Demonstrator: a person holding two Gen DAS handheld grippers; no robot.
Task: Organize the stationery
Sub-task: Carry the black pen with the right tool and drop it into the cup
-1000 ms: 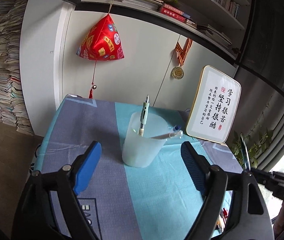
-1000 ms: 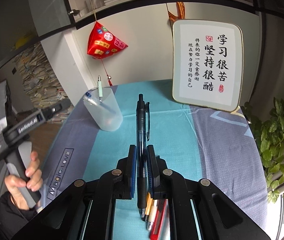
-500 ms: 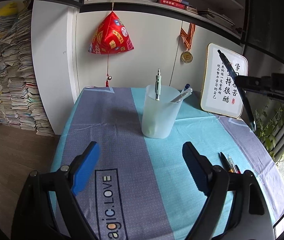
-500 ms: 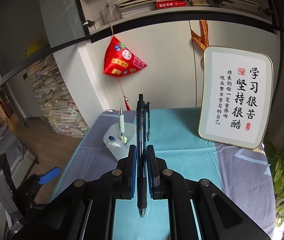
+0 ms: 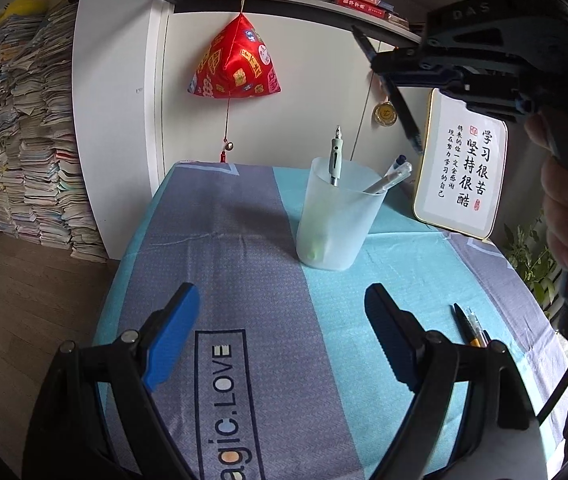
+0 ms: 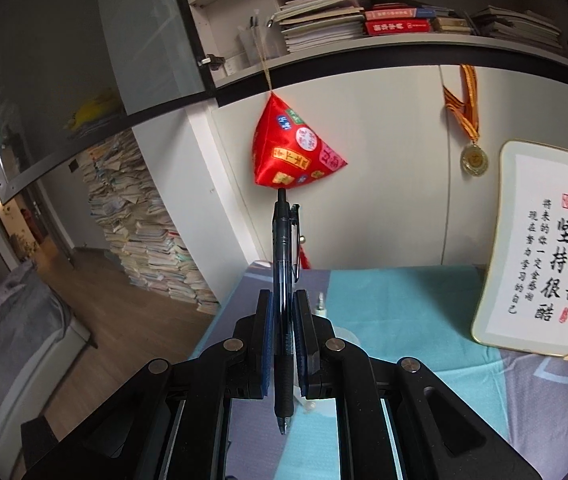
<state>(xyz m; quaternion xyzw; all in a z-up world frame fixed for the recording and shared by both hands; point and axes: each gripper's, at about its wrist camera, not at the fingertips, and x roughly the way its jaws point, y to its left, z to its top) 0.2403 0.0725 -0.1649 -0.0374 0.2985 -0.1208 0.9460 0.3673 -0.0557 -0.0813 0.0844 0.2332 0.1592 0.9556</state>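
We take the translucent cup [image 5: 337,216] as our landmark: it stands upright on the blue and grey tablecloth [image 5: 244,264], towards the far half of the table. Inside it we see a pale green pen [image 5: 336,160] standing nearly upright and a clear pen [image 5: 389,178] with a dark-capped one beside it, both leaning over the cup's right rim. Our left gripper [image 5: 284,332] hovers on the near side of the cup, its blue-padded fingers [image 5: 174,336] spread wide with nothing between them. Our right gripper [image 6: 282,322] is clamped narrow on a dark blue pen [image 6: 284,272]; in the left wrist view that pen [image 5: 399,108] hangs in the air above and to the right of the cup, tilted, with its lower end short of the rim. To the right of the cup and nearer to us, a few loose pens [image 5: 469,326] lie on the cloth. Just right of the cup stands a framed calligraphy plaque [image 5: 463,168], leaning back. Behind the cup a red pyramid ornament [image 5: 236,66] and a medal [image 5: 384,113] hang on the white cabinet front. A hand [image 5: 563,208] grips the right gripper's handle, far right of the cup.
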